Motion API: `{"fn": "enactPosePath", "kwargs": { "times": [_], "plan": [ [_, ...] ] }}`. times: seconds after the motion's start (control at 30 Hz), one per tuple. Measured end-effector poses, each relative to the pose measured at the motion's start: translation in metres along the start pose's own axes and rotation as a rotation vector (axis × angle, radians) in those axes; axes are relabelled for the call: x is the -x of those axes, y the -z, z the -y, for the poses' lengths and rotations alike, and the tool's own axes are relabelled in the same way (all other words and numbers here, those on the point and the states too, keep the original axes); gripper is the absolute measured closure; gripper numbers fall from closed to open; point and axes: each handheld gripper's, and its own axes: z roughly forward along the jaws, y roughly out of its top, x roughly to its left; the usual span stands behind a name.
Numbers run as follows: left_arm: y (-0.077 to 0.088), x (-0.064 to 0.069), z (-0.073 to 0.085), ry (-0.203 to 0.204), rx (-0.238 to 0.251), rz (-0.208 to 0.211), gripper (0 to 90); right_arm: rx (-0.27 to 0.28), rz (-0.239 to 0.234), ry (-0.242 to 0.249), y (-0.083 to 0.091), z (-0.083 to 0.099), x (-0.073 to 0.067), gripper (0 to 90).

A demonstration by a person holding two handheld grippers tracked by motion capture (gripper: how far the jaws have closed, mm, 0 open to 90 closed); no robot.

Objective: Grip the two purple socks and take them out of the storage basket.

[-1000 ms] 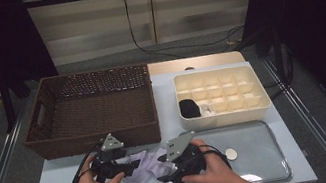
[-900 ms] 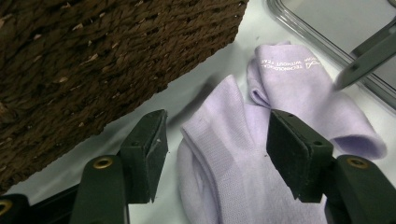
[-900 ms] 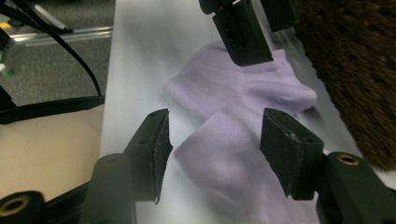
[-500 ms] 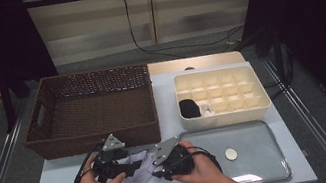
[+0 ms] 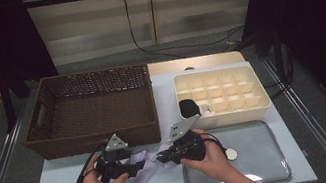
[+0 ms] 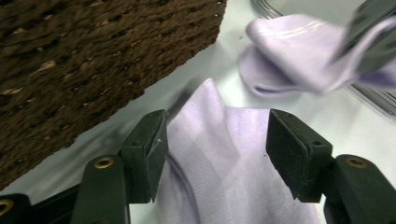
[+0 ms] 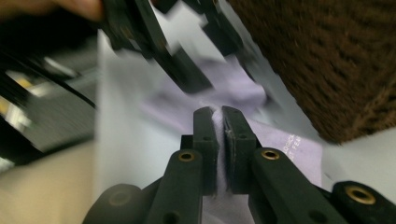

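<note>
A lilac sock point(image 6: 224, 154) lies on the white table between the jaws of my left gripper point(image 6: 217, 140), which stands open around it; the sock runs under one jaw. In the high view my left gripper point(image 5: 139, 167) rests low at the table's front, pointing right. My right gripper point(image 5: 161, 157) faces it from the right. Its jaws have just been closing and are now shut on lilac sock cloth point(image 7: 280, 140), pinched thin at the right gripper point(image 7: 219, 112). In the left gripper view, a second lilac fold point(image 6: 299, 56) hangs at that far gripper.
A brown wicker basket point(image 5: 93, 109) stands at the back left, close behind both grippers. A cream divided box point(image 5: 222, 91) at the back right holds a black item point(image 5: 188, 107). A shiny tray point(image 5: 265, 165) with a small round disc point(image 5: 232, 153) lies under the right hand.
The right gripper reached left to the sock, closed on the cloth, and has drawn back to the right and slightly up. The left gripper has stayed put.
</note>
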Motion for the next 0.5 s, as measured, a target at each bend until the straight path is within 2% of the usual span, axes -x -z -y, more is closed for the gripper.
{"fn": "enactPosePath", "kwargs": {
  "times": [0.1,0.27,0.4,0.5],
  "plan": [
    [-0.001,0.003,-0.001,-0.007,0.001,0.013,39.1,0.064,-0.044,-0.058,0.007,0.002,0.003,84.8],
    [-0.006,0.01,-0.003,-0.029,-0.001,0.037,39.3,0.101,-0.013,-0.175,0.01,0.021,0.028,83.9],
    [-0.009,0.018,-0.007,-0.052,0.021,0.078,39.4,0.104,0.038,-0.2,0.013,0.027,0.04,83.6],
    [-0.015,0.026,-0.011,-0.079,0.031,0.098,39.8,0.101,0.045,-0.197,0.011,0.027,0.043,83.1]
  ]
}}
